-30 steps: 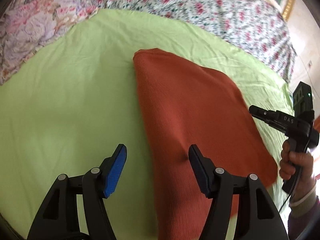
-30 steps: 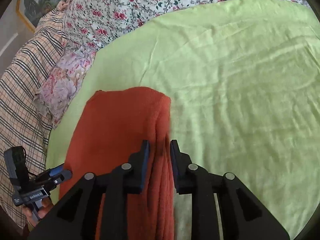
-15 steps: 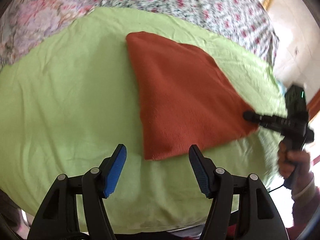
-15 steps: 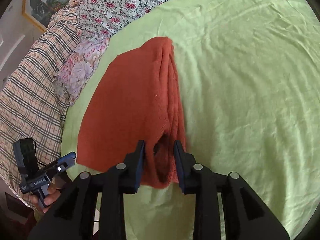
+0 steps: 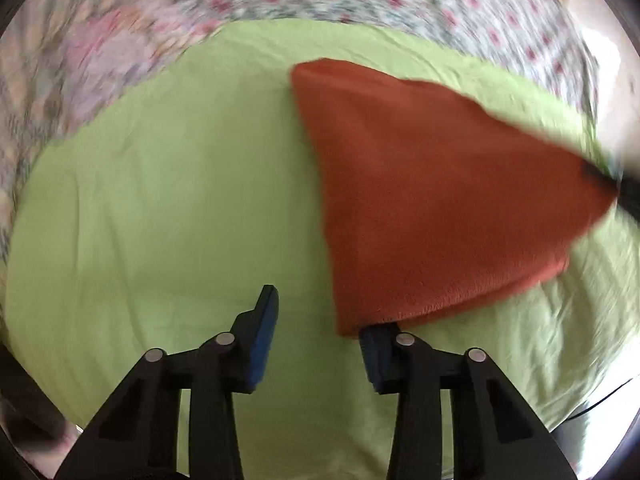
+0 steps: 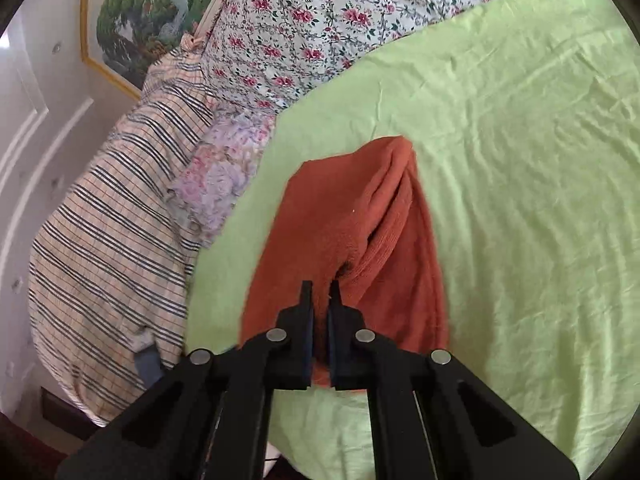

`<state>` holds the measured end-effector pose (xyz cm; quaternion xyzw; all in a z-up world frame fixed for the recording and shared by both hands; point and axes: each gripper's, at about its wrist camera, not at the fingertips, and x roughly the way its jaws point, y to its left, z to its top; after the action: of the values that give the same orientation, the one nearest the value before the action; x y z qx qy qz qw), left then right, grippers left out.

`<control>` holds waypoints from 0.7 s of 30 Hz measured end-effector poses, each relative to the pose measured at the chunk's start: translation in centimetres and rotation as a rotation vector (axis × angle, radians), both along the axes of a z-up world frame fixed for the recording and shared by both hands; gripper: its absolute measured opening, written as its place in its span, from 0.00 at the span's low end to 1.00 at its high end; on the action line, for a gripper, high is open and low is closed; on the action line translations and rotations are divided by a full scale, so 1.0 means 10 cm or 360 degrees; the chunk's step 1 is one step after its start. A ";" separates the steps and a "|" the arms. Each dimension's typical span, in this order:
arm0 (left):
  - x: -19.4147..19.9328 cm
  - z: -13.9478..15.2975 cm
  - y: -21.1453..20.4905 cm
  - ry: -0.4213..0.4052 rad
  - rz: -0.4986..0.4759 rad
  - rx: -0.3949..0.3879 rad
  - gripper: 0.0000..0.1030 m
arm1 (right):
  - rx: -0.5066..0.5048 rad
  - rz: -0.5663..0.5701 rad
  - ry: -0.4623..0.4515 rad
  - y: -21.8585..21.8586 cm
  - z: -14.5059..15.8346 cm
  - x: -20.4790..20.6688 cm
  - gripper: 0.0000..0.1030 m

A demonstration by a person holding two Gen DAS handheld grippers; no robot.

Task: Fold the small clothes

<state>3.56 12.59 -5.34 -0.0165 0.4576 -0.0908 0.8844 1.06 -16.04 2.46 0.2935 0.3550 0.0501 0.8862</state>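
The orange garment (image 6: 344, 240) lies partly folded; right gripper (image 6: 320, 300) pinches its near corner, left gripper (image 5: 316, 320) closing, jaws still spread (corner unpinched).

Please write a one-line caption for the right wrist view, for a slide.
Right gripper shut on a corner of the folded orange cloth, lifting it over the green sheet.

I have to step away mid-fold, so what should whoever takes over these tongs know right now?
Right tongs: shut on a near corner of the rust-orange knit garment, just closed. Left tongs: open, jaws closing, the garment's other near corner over one pad, not pinched.
Garment: folded lengthwise on the lime-green bed sheet, its near right corner lifted.
Done: first fold.
Left: probably grip the left corner, fold near end to far end.
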 end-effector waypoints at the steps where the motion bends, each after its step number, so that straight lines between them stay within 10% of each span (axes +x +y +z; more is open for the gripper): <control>1: 0.00 0.00 0.05 0.0008 0.0025 -0.0056 0.32 | -0.0064 -0.0009 0.0033 0.01 -0.05 -0.01 0.05; 6: -0.02 -0.13 -0.02 0.0068 0.0019 -0.0015 0.23 | -0.0442 -0.0041 0.0313 0.11 -0.56 -0.06 0.04; 21: -0.17 0.52 0.08 -0.0105 -0.0280 -0.0239 0.23 | -0.0258 -0.0136 0.0270 -0.13 -0.32 -0.13 0.22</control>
<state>1.88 13.36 -0.18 -0.0395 0.4199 -0.2027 0.8838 -0.25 -17.31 -0.78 0.2388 0.4187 -0.0417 0.8752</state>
